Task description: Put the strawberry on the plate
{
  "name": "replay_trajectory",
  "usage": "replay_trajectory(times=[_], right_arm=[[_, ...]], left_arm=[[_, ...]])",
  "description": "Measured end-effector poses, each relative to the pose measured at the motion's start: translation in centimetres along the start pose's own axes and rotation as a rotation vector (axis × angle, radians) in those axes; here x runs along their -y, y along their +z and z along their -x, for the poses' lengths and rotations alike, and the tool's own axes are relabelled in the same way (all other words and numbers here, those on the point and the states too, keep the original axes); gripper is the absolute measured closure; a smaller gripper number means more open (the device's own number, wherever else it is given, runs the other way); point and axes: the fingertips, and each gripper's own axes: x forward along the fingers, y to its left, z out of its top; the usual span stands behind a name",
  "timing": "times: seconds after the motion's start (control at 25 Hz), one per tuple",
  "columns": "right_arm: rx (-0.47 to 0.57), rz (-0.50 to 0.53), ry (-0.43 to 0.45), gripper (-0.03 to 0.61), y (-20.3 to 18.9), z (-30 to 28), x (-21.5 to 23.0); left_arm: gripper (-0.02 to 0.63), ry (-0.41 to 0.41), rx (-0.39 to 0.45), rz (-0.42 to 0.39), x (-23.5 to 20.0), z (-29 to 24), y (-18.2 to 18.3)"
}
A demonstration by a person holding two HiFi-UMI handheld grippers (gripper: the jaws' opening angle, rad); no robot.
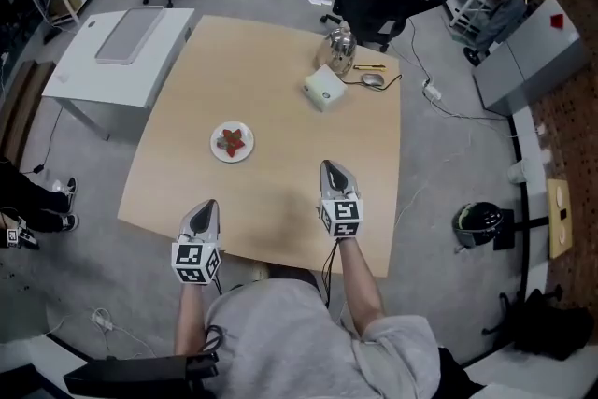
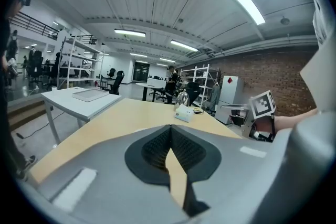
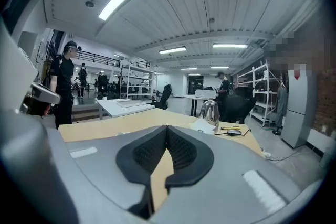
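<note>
Wooden table [image 1: 280, 89] before us: the strawberry [image 1: 233, 141] lies on the plate [image 1: 215, 147]. Our left gripper [image 1: 207, 206] and right gripper [image 1: 331, 168] hover near the table's edge, jaws together and empty. We judge the task done.

Strawberry [image 1: 233, 142] is showing red, plate [image 1: 217, 154] white, counter [image 1: 280, 79] pale tan; left tool [image 1: 211, 204] and right tool [image 1: 328, 165] are showing grey, with black-and-white square markers.

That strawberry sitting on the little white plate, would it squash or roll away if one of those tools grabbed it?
If real fruit, the strawberry is probably soft, and a hard squeeze might bruise it. It looks small against the plate, so likely light. It looks lumpy, not round, so it would probably wobble rather than roll far.
</note>
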Motion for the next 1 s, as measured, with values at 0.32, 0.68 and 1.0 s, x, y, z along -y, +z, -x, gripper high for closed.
replay_trajectory(times=[0.32, 0.68, 1.0], right_arm=[[0.016, -0.048, -0.054, 0.572, -1.1, 4.1, 1.0], [0.034, -0.078, -0.085, 0.572, -2.0, 8.3, 0.7], [0.029, -0.018, -0.09, 0.571, -2.9, 11.3, -1.2]], left_arm=[[0.594, -0.067, 0.006, -0.013, 2.1, -1.3, 0.2], [0.594, -0.122, 0.007, -0.021, 3.8, -2.1, 0.5], [0.594, -0.158, 0.0, -0.048, 5.1, -1.7, 0.6]])
